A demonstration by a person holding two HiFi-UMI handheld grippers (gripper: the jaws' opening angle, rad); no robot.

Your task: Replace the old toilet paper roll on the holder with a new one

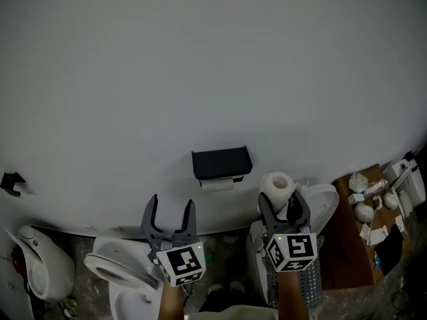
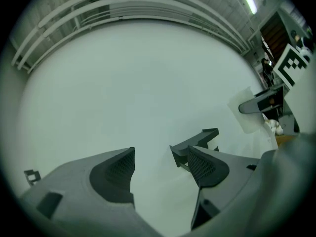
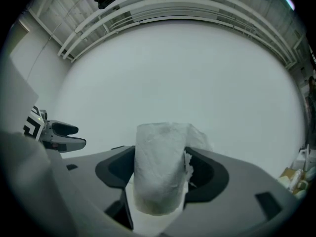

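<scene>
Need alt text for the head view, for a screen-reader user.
The right gripper grips a white toilet paper roll, and the left gripper beside it is open and empty. Both point at a black holder on the white wall, with a nearly spent roll under it. A white toilet sits below the left gripper.

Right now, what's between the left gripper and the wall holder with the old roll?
Nothing. In the head view only bare white wall separates the open left gripper from the holder and old roll; the left gripper view agrees.
</scene>
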